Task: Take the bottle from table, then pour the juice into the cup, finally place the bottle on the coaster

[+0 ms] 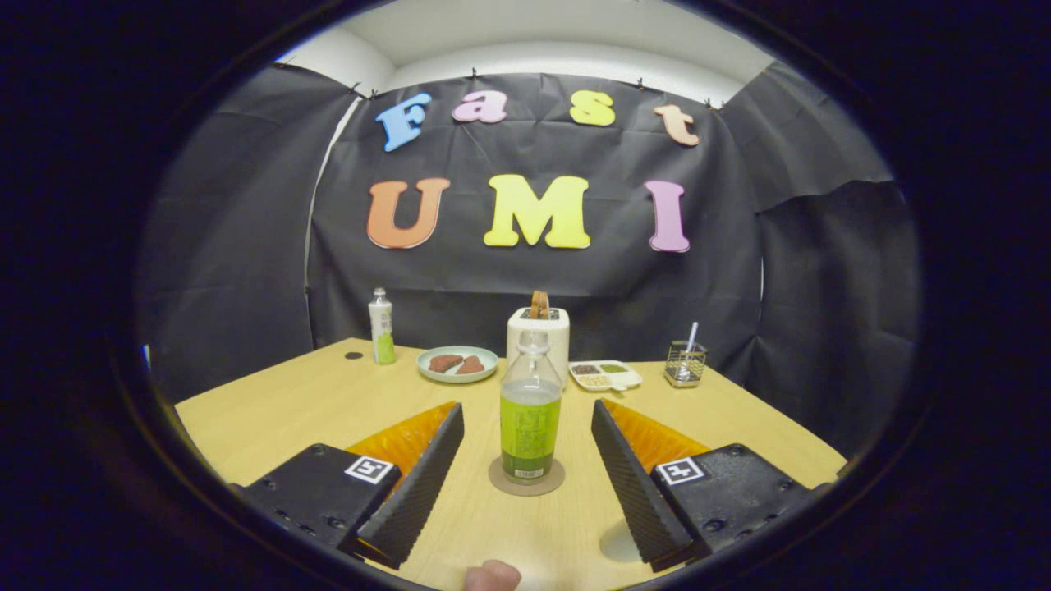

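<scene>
The clear plastic bottle [530, 406] with a green label and green juice is standing upright on the round brown coaster [526, 480], its long axis vertical and its narrow neck pointing straight up; the liquid is filling roughly the lower two thirds and the top is looking colourless, cap not resolvable. The coaster is lying flat on the light wooden table [271, 410]. The gripper [525, 460] is sitting with its jaws spread wide, the two black ribbed fingers [419, 484] flanking the bottle on either side and touching neither it nor the coaster; bare table is showing in the gap on both sides. Taking the bottle as landmark: directly behind it a white toaster [552, 328] is standing with a brown slice poking out of its slot. Behind and to the left of the bottle a pale green round plate [457, 364] is holding two brown pieces. Further left of that, well apart from the bottle, a slim white bottle with a green base [381, 327] is standing upright. Behind and just to the right of the bottle a white divided dish [606, 374] is carrying small portions of food, kind unclear. Further right a wire mesh holder [685, 363] is holding a white stick-like item. Nearer than the bottle, below the fingers, a fingertip [491, 576] is showing.
</scene>
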